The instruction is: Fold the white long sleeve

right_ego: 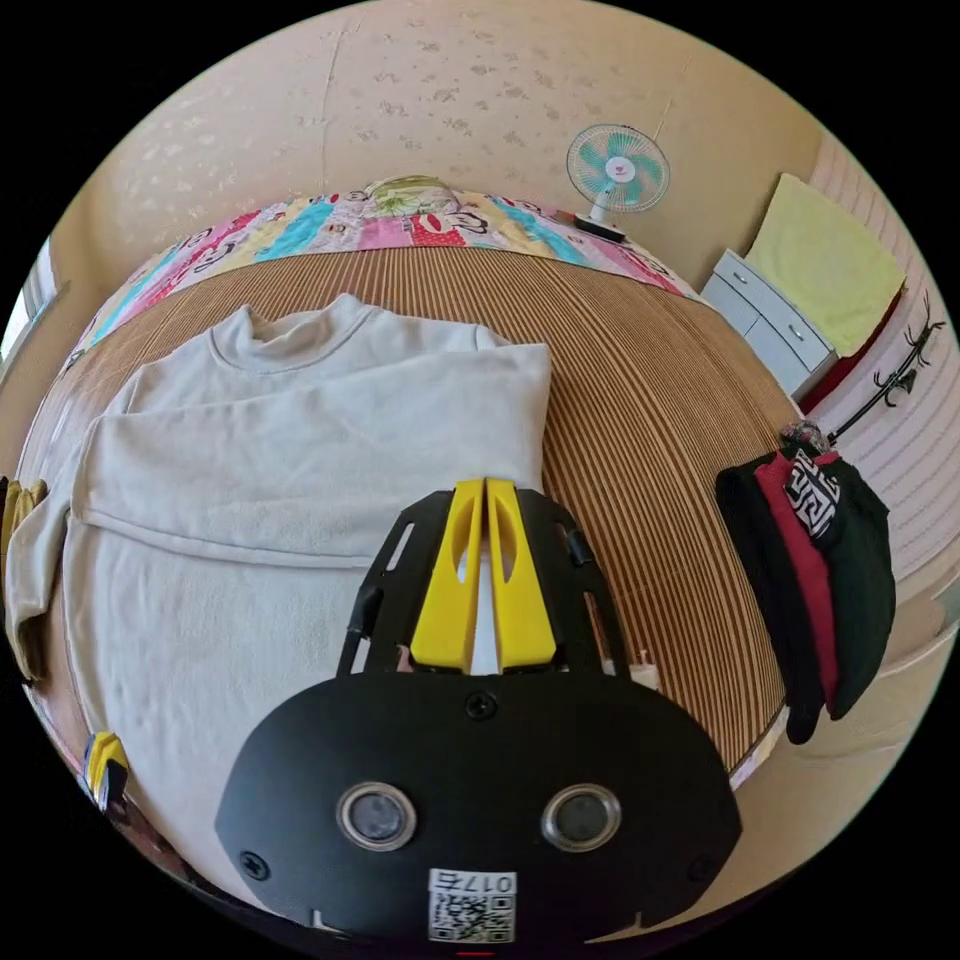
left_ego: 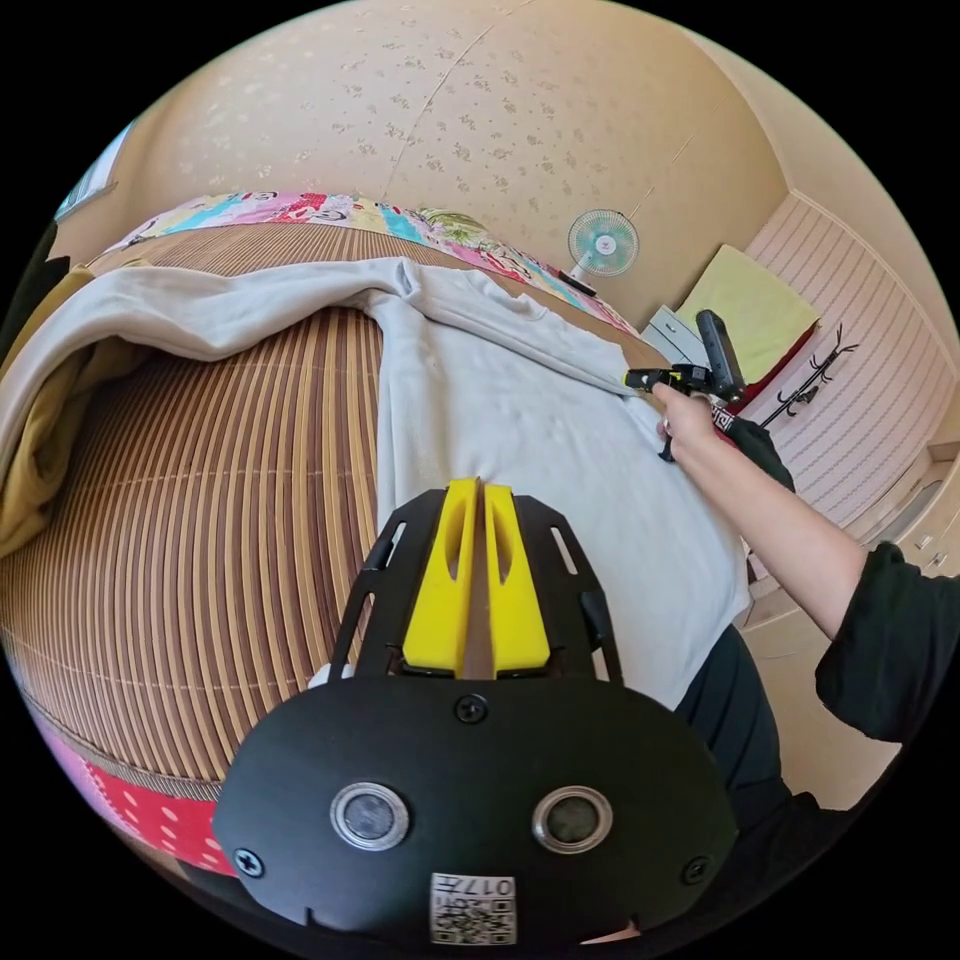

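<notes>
The white long sleeve [left_ego: 520,420] [right_ego: 250,520] lies flat on a striped bamboo mat [left_ego: 200,520] [right_ego: 650,400]. One sleeve is folded across the chest, and the other stretches away over the mat in the left gripper view. My left gripper [left_ego: 478,490] hovers over the shirt's lower part with its yellow jaws shut and no cloth between them. It also appears by the shirt's lower left edge [right_ego: 105,765]. My right gripper [right_ego: 485,485] is shut above the shirt's right side. A hand holds it with its tip at the folded edge [left_ego: 645,379].
An olive cloth [left_ego: 40,450] [right_ego: 15,510] lies under the outstretched sleeve. A fan [left_ego: 603,243] [right_ego: 617,168] stands behind the bed beside white drawers [right_ego: 765,320]. Dark clothes [right_ego: 820,580] hang off the mat's right edge. The person's arm [left_ego: 790,530] reaches over the shirt's right side.
</notes>
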Demonstrator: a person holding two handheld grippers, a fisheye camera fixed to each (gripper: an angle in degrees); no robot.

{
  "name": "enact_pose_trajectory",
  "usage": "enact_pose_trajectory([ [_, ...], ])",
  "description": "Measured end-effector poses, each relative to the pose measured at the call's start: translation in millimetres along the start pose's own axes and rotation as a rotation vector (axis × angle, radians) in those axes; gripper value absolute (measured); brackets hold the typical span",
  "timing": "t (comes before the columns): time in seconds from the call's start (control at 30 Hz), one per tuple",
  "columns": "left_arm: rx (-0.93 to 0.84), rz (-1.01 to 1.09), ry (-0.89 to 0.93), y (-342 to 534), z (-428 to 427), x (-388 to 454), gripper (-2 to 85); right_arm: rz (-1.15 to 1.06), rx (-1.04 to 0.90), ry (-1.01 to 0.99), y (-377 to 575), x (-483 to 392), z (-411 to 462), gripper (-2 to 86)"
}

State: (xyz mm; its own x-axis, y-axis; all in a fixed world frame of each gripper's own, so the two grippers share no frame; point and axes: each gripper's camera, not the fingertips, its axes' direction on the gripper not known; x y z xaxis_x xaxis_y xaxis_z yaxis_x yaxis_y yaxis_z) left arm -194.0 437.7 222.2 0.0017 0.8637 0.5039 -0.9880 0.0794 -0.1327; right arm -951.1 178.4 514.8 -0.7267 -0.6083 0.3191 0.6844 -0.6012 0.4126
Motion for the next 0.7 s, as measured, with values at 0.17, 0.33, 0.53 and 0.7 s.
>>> enact_pose_trajectory([
  [0.17,0.007,-0.001,0.005,-10,-13,-16,1.1,-0.005,0.038,0.028,-2,-4,0,0.6],
  [0.33,0.234,-0.329,0.126,-7,-77,-85,9.3,0.052,0.049,-0.127,-10,27,-10,0.4],
  [0.53,0.723,-0.741,-0.030,37,-209,-183,11.3,0.120,0.109,-0.403,-12,76,-27,0.3],
  [0.7,0.769,-0.911,-0.251,54,-260,-235,13.6,0.134,0.145,-0.500,-19,91,-46,0.3],
])
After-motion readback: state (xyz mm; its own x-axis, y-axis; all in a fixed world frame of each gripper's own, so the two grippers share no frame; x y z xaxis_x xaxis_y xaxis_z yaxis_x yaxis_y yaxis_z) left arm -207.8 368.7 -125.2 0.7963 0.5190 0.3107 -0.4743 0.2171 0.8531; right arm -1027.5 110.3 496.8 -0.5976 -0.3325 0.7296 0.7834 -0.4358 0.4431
